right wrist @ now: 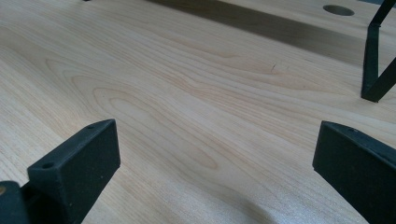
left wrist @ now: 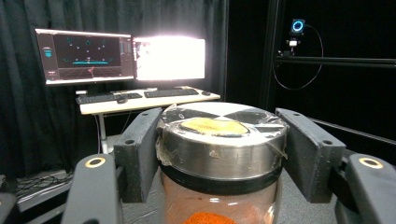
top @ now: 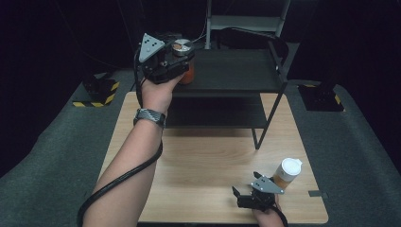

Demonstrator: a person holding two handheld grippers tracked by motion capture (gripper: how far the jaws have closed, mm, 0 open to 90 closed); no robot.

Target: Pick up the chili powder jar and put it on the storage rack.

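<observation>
1. Two jaws of left claw (left wrist: 223, 154) clamped on jar (left wrist: 222, 154), one pad each side of its metal lid, jar upright between them.
2. Held over top shelf of black rack (top: 236, 71), left end.
3. Right claw (top: 247, 195) spread wide, resting low on tabletop (right wrist: 187, 93), holding nothing.
4. White-capped bottle (top: 286, 173) just beside right claw.

Your landmark: black shelf rack (top: 236, 71) at wooden table's (top: 198, 161) far end. White-capped bottle (top: 286, 173) stands well in front of rack, toward its right. Two monitors (left wrist: 121, 58) and keyboards (left wrist: 140, 94) on desk beyond rack.
</observation>
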